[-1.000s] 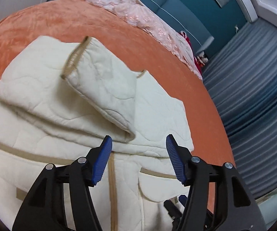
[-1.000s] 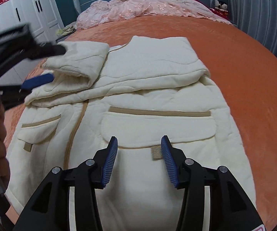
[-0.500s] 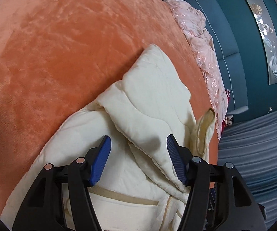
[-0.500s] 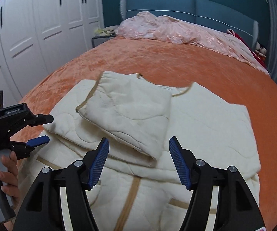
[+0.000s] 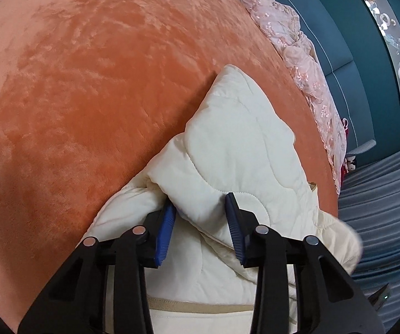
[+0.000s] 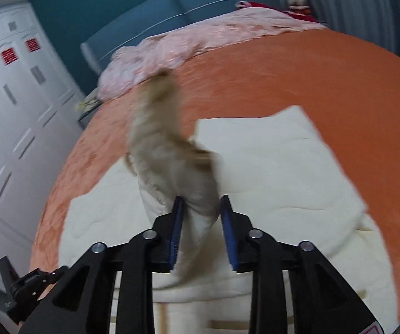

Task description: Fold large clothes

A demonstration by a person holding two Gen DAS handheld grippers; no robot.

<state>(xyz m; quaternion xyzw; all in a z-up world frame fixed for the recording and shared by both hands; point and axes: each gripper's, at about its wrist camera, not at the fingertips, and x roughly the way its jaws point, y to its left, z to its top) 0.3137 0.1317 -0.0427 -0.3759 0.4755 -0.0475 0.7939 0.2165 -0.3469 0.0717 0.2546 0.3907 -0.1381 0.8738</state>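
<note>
Left wrist view: cream quilted jacket [image 5: 236, 150] lies on the orange bedspread [image 5: 74, 83], partly folded, one thick folded sleeve stacked over the body. Left gripper [image 5: 200, 217] has just been closing; its blue pads sit either side of the doubled edge of that sleeve fold, apparently pinching it, though how firm the contact is cannot be made out. Likely placed there to catch both layers at once so the fold stays together. Right wrist view, blurred: right gripper [image 6: 200, 222] has also just been closing, and a bunch of cream fabric stands up between its pads, clamped and lifted off the jacket body [image 6: 283, 167]. The raised sleeve end trails upward, tan-trimmed. Probable reason: lifting clears the sleeve for re-laying. Pink lace cover [image 6: 186, 44] lies well apart at the headboard.
</note>
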